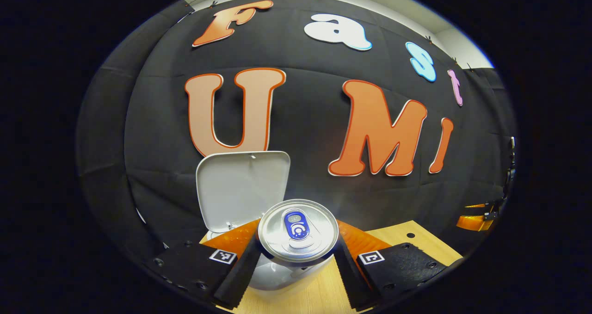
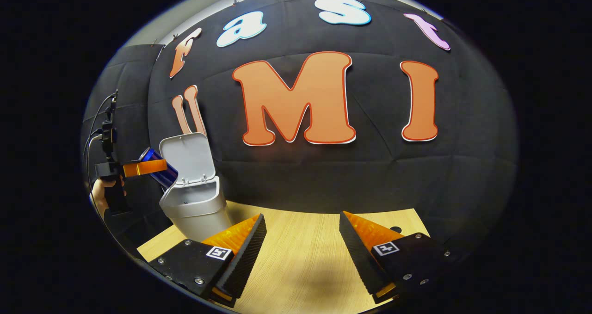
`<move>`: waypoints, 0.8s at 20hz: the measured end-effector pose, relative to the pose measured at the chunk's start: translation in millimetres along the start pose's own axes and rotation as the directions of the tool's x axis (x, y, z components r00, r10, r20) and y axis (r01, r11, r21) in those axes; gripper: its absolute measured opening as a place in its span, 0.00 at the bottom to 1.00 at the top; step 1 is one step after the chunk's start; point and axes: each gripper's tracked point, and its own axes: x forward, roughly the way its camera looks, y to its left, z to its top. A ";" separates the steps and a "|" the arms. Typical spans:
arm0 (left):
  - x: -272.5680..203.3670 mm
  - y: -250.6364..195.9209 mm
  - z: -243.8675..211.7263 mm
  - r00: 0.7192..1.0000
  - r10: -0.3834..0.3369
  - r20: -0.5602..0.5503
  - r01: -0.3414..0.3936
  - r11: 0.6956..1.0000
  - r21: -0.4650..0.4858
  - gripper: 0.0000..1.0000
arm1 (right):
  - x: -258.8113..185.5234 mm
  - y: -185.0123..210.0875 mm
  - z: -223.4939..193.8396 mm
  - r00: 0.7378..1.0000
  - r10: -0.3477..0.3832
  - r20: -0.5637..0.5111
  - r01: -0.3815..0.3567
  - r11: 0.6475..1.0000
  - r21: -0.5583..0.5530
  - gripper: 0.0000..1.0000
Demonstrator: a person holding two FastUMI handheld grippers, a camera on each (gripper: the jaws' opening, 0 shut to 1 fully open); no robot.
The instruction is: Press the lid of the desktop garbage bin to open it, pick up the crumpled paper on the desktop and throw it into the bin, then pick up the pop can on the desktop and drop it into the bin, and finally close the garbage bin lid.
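The pop can [image 1: 298,230] is clamped between the left gripper [image 1: 296,258] fingers, raised beside the open lid [image 1: 243,187] of the bin [image 2: 196,205]. Carry it over the opening before releasing. The right gripper [image 2: 303,254] hovers, fingers apart, above the desktop [image 2: 300,267].

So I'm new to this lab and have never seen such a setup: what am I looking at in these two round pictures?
A person holds a two-finger gripper in each hand, and each carries a camera looking along its own fingers. In the left gripper view, the left gripper is clamped on a pop can, held above the white garbage bin, whose lid stands open. In the right gripper view, the right gripper hangs open over the wooden table, holding nothing. That view also catches the bin, the can and the person's hand from the side.
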 end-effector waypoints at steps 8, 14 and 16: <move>40.4 20.3 -45.5 0.995 0.016 -0.101 -0.021 0.999 -0.045 0.81 | -5.3 -7.6 -6.6 0.999 -0.043 -0.013 0.043 0.999 0.002 0.95; 44.8 23.1 -56.2 0.992 0.020 -0.127 -0.026 0.999 -0.043 0.83 | -4.2 -10.0 -18.2 0.998 -0.055 -0.040 0.055 0.998 0.019 0.95; 42.3 23.0 -52.8 0.993 0.020 -0.117 -0.024 0.999 -0.034 0.86 | -3.9 -9.2 -18.3 0.998 -0.053 -0.040 0.054 0.998 0.022 0.95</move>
